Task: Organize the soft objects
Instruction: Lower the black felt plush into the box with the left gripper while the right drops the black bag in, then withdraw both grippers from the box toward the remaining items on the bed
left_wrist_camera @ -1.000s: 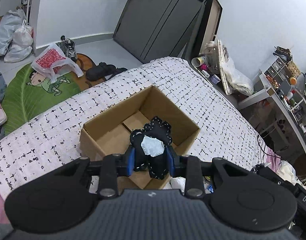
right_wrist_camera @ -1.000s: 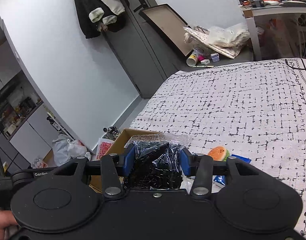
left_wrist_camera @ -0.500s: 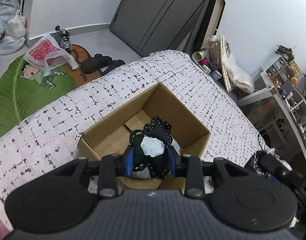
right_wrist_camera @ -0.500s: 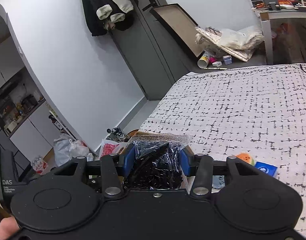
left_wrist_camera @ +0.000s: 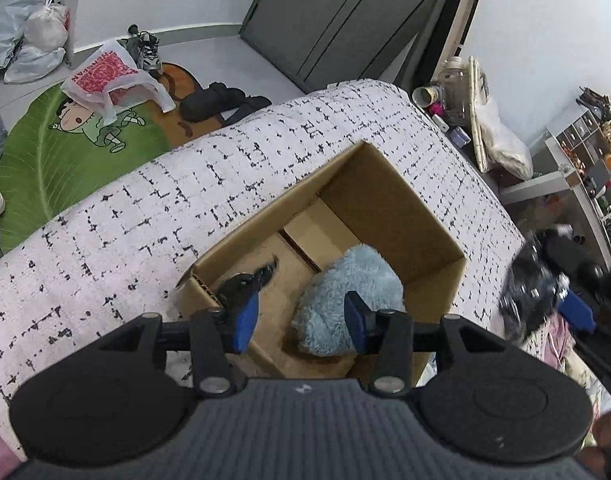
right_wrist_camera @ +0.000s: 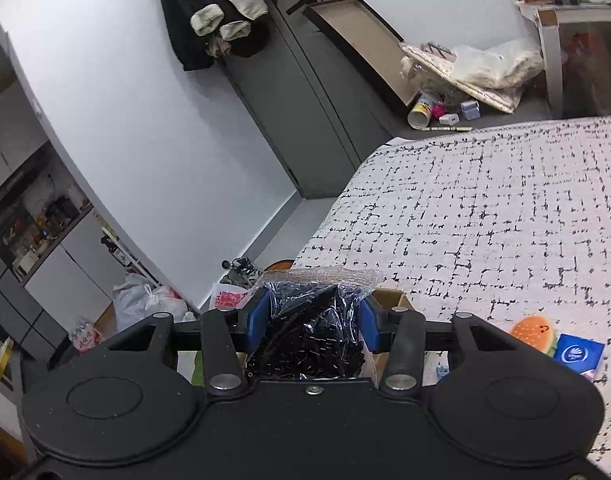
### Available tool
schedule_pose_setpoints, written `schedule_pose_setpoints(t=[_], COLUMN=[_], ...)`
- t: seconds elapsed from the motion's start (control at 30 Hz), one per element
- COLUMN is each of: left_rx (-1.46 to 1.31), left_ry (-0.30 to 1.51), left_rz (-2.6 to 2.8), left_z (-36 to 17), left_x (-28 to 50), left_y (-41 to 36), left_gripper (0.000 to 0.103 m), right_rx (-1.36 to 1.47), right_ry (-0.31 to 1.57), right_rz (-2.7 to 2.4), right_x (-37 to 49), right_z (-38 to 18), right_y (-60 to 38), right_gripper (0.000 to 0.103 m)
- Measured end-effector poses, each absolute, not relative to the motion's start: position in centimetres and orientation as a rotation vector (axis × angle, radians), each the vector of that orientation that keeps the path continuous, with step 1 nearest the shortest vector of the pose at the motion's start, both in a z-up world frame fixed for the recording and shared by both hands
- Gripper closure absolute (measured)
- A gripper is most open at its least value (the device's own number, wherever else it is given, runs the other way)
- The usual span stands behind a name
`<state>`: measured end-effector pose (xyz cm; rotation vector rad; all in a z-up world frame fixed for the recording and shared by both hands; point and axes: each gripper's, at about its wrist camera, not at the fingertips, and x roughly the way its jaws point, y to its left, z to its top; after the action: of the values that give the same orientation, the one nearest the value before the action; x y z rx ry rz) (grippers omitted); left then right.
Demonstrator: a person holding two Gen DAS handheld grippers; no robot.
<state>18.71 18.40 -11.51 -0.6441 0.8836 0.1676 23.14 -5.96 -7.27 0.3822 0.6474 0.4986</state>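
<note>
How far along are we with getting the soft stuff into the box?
Done: a blue plush lies in the box, with a blurred black item beside it. The left gripper is open over the box, holding nothing. In hand: the right gripper is shut on a black bag. Left: a watermelon toy and a blue packet on the bed.

A bed (left_wrist_camera: 117, 220) covered by a white spread with a black broken-grid print is seen, its corner toward 12 o'clock in the left wrist view. An open cardboard box (left_wrist_camera: 389, 196) is set directly on the spread near that corner. In the right wrist view, toward 4 o'clock, a burger-shaped plush (right_wrist_camera: 534, 334) and a blue packet (right_wrist_camera: 578, 355) are seen lying just beside each other on the spread (right_wrist_camera: 485, 208), near the box edge (right_wrist_camera: 389, 296).
</note>
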Motion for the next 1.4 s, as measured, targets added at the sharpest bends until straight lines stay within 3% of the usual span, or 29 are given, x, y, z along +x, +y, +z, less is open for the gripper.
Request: schedule_pose_setpoints(t=[0.43, 0.5, 0.57, 0.67, 0.73, 0.9, 1.4], left_rx=[-0.691, -0.691, -0.69, -0.662, -0.64, -0.605, -0.495], left_ry=[0.931, 0.925, 0.92, 0.911, 0.908, 0.895, 0.845], left_rz=[0.167, 0.178, 0.193, 0.207, 0.214, 0.222, 0.203], left_z=[-11.4, -10.9, -10.3, -9.3, -8.7, -7.4, -3.4], left_x=[16.2, 15.9, 15.7, 15.5, 15.4, 15.1, 13.8], left_y=[17.8, 18.0, 18.4, 18.5, 18.4, 17.4, 11.6], left_gripper=[0.057, 0.057, 0.057, 0.057, 0.055, 0.028, 0.011], right_rx=[0.447, 0.465, 0.459, 0.424, 0.406, 0.339, 0.255], right_ry=[0.661, 0.667, 0.672, 0.663, 0.668, 0.664, 0.69], right_rz=[0.571, 0.615, 0.637, 0.635, 0.629, 0.593, 0.499], right_x=[24.4, 24.4, 24.2, 23.6, 23.1, 22.1, 19.6], right_z=[-6.3, -5.9, -5.4, -4.4, -3.9, -2.8, -1.6], right_y=[-3.3, -2.6, -2.2, -2.0, -2.4, -4.3, -12.6], right_gripper=[0.056, 0.05, 0.032, 0.023, 0.021, 0.017, 0.012])
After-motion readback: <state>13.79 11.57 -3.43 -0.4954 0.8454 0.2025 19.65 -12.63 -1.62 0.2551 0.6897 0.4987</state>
